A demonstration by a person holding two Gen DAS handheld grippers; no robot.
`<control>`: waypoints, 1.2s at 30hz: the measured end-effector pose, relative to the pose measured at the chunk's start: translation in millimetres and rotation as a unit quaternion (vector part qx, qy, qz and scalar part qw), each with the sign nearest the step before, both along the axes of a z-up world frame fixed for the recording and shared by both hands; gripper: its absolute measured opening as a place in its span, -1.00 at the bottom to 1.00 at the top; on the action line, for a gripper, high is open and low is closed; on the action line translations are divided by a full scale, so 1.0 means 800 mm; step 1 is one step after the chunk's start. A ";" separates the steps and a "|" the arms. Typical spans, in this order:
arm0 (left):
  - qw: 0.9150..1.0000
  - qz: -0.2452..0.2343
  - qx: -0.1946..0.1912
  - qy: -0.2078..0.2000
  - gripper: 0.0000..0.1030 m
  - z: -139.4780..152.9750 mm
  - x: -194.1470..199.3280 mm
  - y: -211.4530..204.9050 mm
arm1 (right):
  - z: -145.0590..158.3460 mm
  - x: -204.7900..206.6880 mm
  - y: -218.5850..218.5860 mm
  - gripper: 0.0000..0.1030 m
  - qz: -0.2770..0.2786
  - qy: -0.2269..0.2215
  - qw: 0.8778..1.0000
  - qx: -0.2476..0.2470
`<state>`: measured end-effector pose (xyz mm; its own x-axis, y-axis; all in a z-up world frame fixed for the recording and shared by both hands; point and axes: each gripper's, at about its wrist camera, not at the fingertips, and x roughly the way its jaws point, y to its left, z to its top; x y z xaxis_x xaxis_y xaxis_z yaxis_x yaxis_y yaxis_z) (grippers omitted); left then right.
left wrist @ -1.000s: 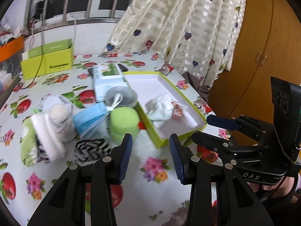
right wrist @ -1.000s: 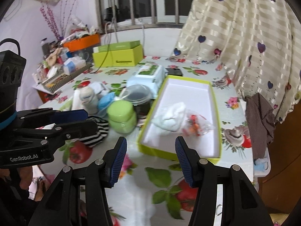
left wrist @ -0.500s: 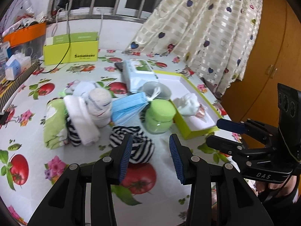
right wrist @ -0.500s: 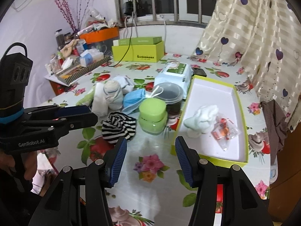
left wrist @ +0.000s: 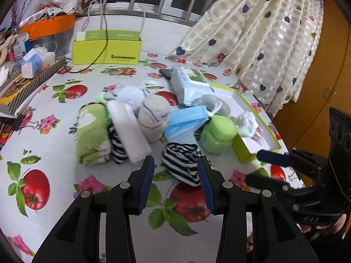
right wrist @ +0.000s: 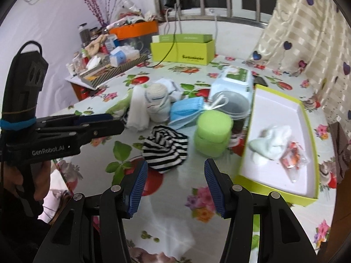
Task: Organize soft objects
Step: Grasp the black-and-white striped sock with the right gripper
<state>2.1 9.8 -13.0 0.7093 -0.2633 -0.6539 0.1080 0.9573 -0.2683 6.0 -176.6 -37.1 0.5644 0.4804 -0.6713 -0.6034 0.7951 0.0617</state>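
Left gripper (left wrist: 176, 182): jaws apart, nothing between the pads. The black-and-white striped cloth (left wrist: 183, 162) lies just ahead of its tips, its near edge about level with them and apart from both pads. Judged: the jaws are held wide so they can straddle that crumpled bundle rather than push it along the tablecloth (left wrist: 54, 157)

Right gripper (right wrist: 175, 186): jaws also apart and empty. Same striped cloth sits ahead and slightly to its left; the green lidded jar (right wrist: 211, 134) is ahead and a little right. Bare cloth lies between its fingers

The lime-edged tray (right wrist: 311, 131) lies ahead-right of the right gripper. It already holds a white soft bundle (right wrist: 272, 142) and a small clear packet (right wrist: 294, 160), so it reads as the collecting place; most of its floor is bare

Further ahead of the left gripper, the remaining soft items are heaped touching one another: green printed cloth (left wrist: 92, 131), white folded towel (left wrist: 129, 129), rolled grey-white sock (left wrist: 154, 118), blue face mask (left wrist: 186, 120). The striped cloth is the outermost piece, nearest both grippers, likely why it is lined up first

Both grippers tilt down toward the table, suited to a pick from above and in front
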 end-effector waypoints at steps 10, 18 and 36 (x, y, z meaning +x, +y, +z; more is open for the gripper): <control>1.000 0.029 -0.011 0.002 -0.18 -0.004 0.008 0.033 | -0.022 0.017 0.038 0.14 0.028 0.028 0.999 -0.001; 0.999 0.036 -0.017 0.004 -0.18 -0.008 0.021 0.045 | -0.037 0.035 0.054 0.17 0.020 0.042 0.999 0.004; 0.999 0.038 -0.014 0.032 -0.18 -0.032 0.069 0.048 | -0.064 0.071 0.072 0.17 -0.012 0.065 0.998 -0.008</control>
